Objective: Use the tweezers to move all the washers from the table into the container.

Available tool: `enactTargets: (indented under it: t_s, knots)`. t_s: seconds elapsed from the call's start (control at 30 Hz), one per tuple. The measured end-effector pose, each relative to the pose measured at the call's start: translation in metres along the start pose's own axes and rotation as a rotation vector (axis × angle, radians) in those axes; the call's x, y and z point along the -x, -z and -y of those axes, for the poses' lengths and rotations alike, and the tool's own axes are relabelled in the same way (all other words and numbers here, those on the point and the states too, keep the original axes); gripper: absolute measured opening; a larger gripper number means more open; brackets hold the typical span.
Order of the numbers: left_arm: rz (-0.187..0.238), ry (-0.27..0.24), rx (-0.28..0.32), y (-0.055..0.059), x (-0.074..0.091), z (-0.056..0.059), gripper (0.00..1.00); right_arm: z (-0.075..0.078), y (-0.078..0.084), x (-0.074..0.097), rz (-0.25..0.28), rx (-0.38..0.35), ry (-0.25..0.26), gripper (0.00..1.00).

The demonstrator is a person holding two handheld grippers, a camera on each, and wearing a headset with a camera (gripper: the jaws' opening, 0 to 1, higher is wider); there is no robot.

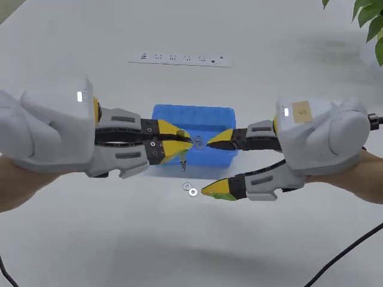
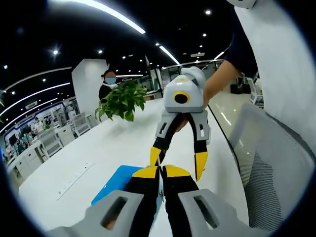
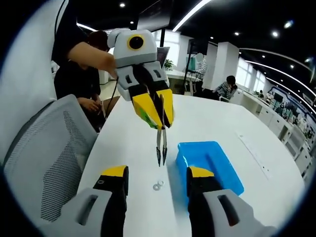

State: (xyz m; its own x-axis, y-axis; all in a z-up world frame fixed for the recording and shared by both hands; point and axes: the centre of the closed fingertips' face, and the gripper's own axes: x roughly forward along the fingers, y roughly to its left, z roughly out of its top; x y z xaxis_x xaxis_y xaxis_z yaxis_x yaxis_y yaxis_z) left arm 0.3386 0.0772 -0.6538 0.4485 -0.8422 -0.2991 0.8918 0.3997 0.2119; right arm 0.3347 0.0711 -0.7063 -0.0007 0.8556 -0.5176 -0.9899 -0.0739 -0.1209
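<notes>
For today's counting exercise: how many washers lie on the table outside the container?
2. One washer and a second washer beside it lie on the table in front of the blue container, near the tweezers. Others may be hidden.

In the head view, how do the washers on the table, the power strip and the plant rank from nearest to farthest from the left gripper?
1. The washers, on the table just below the left gripper.
2. The power strip, toward the table's far side.
3. The plant, in the far right corner.
</notes>
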Motion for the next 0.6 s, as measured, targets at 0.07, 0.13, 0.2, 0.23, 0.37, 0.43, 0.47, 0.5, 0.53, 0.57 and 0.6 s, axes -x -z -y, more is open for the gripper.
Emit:
enactTargets:
  t_s: [0.07,0.13,0.2,0.23,0.37,0.43,0.47,0.5,0.53,0.57,0.6]
  knots:
    - [-0.002,0.007,0.01,0.004,-0.004,0.004,0.06,-0.002,0.002,0.0,-0.004,-0.004,-0.002,0.54]
    - [0.004,0.009,0.024,0.006,-0.007,0.006,0.06,-0.006,0.007,0.002,-0.012,-0.002,-0.004,0.57]
    - [0.023,0.004,0.047,0.006,-0.009,0.006,0.06,-0.008,0.01,0.002,-0.02,0.001,-0.005,0.59]
    - [0.033,0.0,0.06,0.007,-0.011,0.005,0.06,-0.01,0.013,0.003,-0.028,-0.002,-0.009,0.6]
    - [0.032,0.002,0.073,0.013,-0.016,0.005,0.06,-0.016,0.022,0.005,-0.028,-0.045,-0.02,0.64]
    - [0.035,0.007,0.075,0.015,-0.018,0.005,0.06,-0.016,0.026,0.006,-0.031,-0.062,-0.019,0.65]
    - [0.044,0.009,0.082,0.015,-0.019,0.005,0.06,-0.016,0.029,0.007,-0.032,-0.07,-0.015,0.66]
    - [0.048,0.01,0.085,0.015,-0.019,0.005,0.06,-0.016,0.03,0.007,-0.034,-0.074,-0.013,0.66]
    - [0.053,0.011,0.084,0.015,-0.02,0.005,0.06,-0.016,0.033,0.008,-0.036,-0.082,-0.01,0.67]
    - [0.055,0.013,0.082,0.015,-0.021,0.006,0.06,-0.015,0.034,0.008,-0.035,-0.088,-0.009,0.68]
    - [0.054,0.017,0.081,0.017,-0.022,0.006,0.06,-0.015,0.035,0.008,-0.033,-0.099,-0.007,0.68]
